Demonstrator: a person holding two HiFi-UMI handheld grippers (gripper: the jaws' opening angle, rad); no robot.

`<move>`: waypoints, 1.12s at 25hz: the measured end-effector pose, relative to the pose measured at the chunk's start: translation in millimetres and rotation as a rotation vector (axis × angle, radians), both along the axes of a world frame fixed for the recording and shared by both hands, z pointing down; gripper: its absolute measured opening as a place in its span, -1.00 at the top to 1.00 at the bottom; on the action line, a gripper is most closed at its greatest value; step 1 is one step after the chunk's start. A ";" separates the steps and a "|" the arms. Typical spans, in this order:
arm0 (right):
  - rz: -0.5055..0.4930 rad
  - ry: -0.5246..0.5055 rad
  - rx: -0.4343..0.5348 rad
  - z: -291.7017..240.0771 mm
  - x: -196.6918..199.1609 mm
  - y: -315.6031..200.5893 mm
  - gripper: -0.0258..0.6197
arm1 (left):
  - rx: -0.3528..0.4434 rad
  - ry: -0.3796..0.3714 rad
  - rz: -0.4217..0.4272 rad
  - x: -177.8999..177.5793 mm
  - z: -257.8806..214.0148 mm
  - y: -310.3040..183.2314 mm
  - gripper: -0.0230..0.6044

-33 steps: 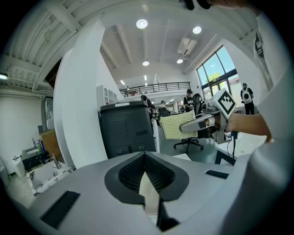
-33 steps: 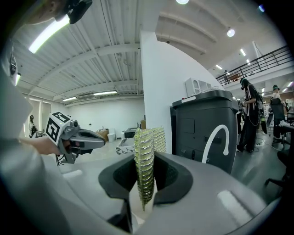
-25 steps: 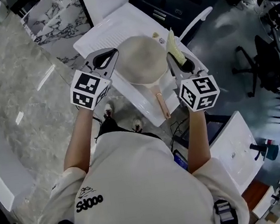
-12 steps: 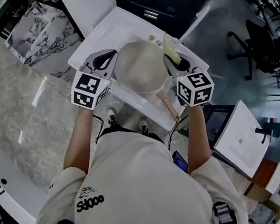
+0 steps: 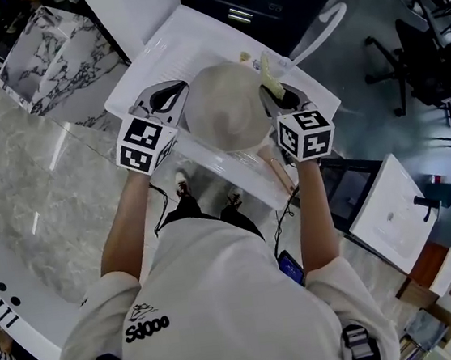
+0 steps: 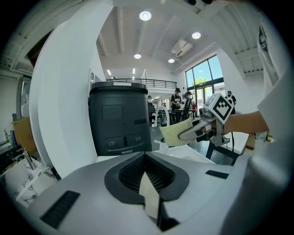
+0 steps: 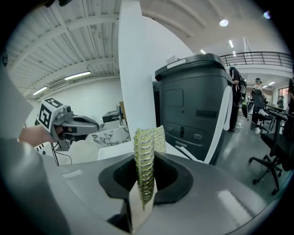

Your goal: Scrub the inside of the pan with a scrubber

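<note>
The round beige pan (image 5: 225,106) sits on the white sink top (image 5: 163,54), its wooden handle (image 5: 278,173) pointing toward me. At the pan's left rim my left gripper (image 5: 175,90) (image 6: 145,156) is shut with nothing between its jaws. My right gripper (image 5: 270,90) (image 7: 146,181) is at the pan's right rim, shut on a yellow-green mesh scrubber (image 5: 268,72) (image 7: 147,147) that stands upright in it. The left gripper view shows that scrubber (image 6: 177,133) held out ahead. Both gripper bodies hide the pan in the gripper views.
A dark grey cabinet (image 6: 119,117) (image 7: 197,101) stands just behind the sink top. A curved white faucet (image 5: 325,28) is at the back right. A marble slab (image 5: 54,49) lies to the left, another white basin (image 5: 392,212) to the right, and office chairs (image 5: 414,54) beyond.
My right gripper with the scrubber has moved left, closer against the pan's right rim. The left gripper has stayed at the left rim. The head view has shifted a little.
</note>
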State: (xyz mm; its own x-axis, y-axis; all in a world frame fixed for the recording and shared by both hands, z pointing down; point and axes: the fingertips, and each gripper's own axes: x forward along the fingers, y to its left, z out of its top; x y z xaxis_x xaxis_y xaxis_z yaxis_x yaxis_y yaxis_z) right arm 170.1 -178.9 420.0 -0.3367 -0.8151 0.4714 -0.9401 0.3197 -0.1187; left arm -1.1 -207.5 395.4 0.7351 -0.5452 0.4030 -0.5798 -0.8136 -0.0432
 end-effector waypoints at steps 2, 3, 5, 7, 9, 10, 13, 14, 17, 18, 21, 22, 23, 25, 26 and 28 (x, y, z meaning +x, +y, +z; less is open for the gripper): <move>0.001 -0.005 -0.023 9.4 -1.9 -5.3 0.69 | -0.015 -0.002 0.001 0.9 7.8 -4.9 0.91; 0.003 -0.007 -0.033 14.1 -2.5 -8.5 0.68 | -0.021 -0.002 0.002 1.4 11.8 -7.8 0.91; 0.007 -0.012 -0.051 23.9 -3.3 -15.9 0.68 | -0.032 -0.001 0.003 2.5 20.2 -14.4 0.91; 0.011 -0.018 -0.073 35.3 -3.3 -23.2 0.68 | -0.043 0.000 0.002 3.8 29.4 -21.4 0.91; 0.016 -0.020 -0.099 47.8 -2.4 -30.1 0.68 | -0.054 0.000 0.001 5.2 39.2 -28.8 0.91; 0.018 -0.021 -0.113 54.2 -1.7 -33.3 0.68 | -0.060 -0.001 0.000 6.0 44.3 -32.1 0.91; 0.027 -0.023 -0.149 73.5 1.2 -41.4 0.68 | -0.081 -0.008 -0.003 7.2 58.1 -38.7 0.91; 0.030 -0.023 -0.161 80.4 2.0 -43.7 0.68 | -0.087 -0.008 -0.003 7.2 61.5 -39.7 0.91; 0.036 -0.033 -0.207 103.6 1.8 -49.3 0.68 | -0.104 0.002 -0.002 6.1 68.9 -39.0 0.91; 0.041 -0.036 -0.224 111.5 1.7 -51.2 0.68 | -0.111 0.006 -0.003 5.3 71.2 -38.3 0.91; 0.062 -0.046 -0.272 134.1 1.5 -57.5 0.69 | -0.131 0.013 -0.018 1.3 78.8 -38.1 0.91; 0.066 -0.050 -0.286 141.6 0.6 -59.6 0.69 | -0.138 0.013 -0.024 -0.8 81.9 -38.5 0.91; 0.068 -0.054 -0.300 149.1 -0.6 -61.6 0.69 | -0.146 0.013 -0.029 -3.0 85.0 -38.9 0.91; 0.068 -0.054 -0.322 162.9 -2.7 -65.6 0.69 | -0.155 0.011 -0.033 -6.3 90.1 -39.5 0.91; 0.069 -0.049 -0.329 168.8 -3.0 -67.7 0.68 | -0.158 0.011 -0.031 -7.1 91.7 -39.5 0.91; 0.084 -0.035 -0.340 179.4 -1.2 -71.8 0.68 | -0.160 0.010 -0.022 -7.0 93.5 -39.0 0.91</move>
State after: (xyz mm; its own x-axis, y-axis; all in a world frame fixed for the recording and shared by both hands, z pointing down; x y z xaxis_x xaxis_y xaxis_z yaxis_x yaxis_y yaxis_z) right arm 168.9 -250.7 599.4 -0.2959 -0.6388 0.7101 -0.9549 0.1784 -0.2375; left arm -8.1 -246.5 488.8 0.7281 -0.4909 0.4784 -0.5975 -0.7966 0.0919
